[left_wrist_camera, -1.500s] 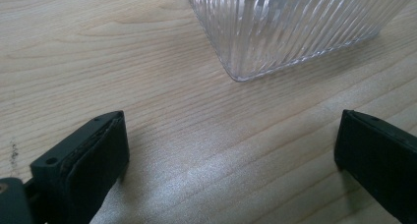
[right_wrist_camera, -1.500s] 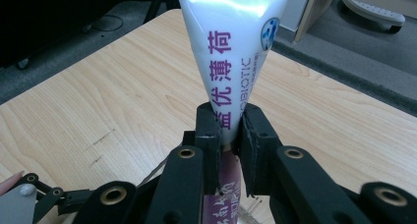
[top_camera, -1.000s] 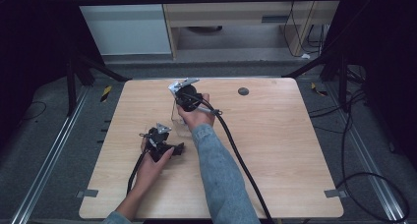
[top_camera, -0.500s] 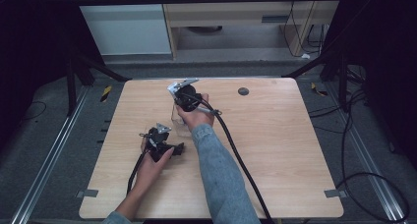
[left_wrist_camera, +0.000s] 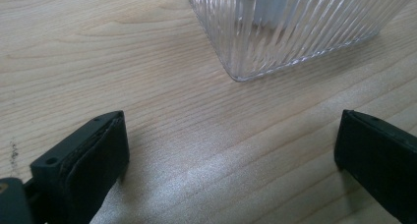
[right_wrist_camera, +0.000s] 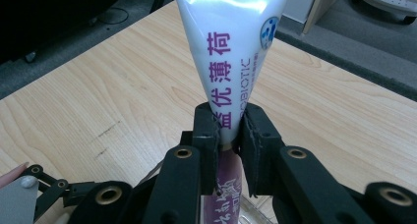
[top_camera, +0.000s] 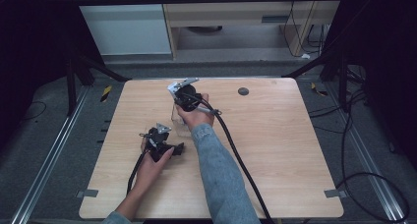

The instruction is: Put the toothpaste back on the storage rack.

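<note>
In the ribbed clear cup (left_wrist_camera: 290, 27) — a toothpaste tube (right_wrist_camera: 231, 62), upright.

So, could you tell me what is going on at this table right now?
A person is working at a wooden table with a gripper in each hand. The right gripper has its jaws shut on a white tube with purple print, held upright with its lower end in a clear ribbed glass container. The left gripper rests low over the table just short of that container, jaws wide open and holding nothing. In the high view both hands sit close together near the table's middle.
</note>
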Available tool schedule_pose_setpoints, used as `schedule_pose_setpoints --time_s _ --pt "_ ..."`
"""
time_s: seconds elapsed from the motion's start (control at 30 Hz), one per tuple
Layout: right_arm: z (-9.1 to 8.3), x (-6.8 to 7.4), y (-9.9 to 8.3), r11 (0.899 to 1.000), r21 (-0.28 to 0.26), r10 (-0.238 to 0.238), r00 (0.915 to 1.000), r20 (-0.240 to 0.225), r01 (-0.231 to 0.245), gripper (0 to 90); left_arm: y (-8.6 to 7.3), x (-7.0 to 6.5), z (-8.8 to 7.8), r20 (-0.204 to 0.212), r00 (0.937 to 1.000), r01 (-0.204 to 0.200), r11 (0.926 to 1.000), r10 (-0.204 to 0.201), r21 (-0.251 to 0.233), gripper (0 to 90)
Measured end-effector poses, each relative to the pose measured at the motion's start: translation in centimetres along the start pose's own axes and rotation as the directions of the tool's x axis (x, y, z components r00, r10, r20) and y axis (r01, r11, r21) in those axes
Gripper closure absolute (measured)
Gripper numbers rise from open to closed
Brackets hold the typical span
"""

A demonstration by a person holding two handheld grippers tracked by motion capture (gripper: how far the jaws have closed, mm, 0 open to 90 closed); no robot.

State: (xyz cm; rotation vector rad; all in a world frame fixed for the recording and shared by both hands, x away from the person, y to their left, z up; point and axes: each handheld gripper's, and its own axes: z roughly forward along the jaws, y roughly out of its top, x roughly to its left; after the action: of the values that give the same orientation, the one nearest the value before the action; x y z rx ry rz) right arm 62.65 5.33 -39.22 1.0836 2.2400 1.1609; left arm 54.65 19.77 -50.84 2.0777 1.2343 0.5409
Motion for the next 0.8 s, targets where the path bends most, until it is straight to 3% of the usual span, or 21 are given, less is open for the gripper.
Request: schedule_pose_setpoints --time_s 0.8 --pt "-2.0 -0.3 -0.3 1.000 -0.006 -0.011 0.9999 -0.007 0.011 72.9 0.0 0.0 0.0 0.000 1.0000 -0.003 1.0000 0.003 0.002 0.0"
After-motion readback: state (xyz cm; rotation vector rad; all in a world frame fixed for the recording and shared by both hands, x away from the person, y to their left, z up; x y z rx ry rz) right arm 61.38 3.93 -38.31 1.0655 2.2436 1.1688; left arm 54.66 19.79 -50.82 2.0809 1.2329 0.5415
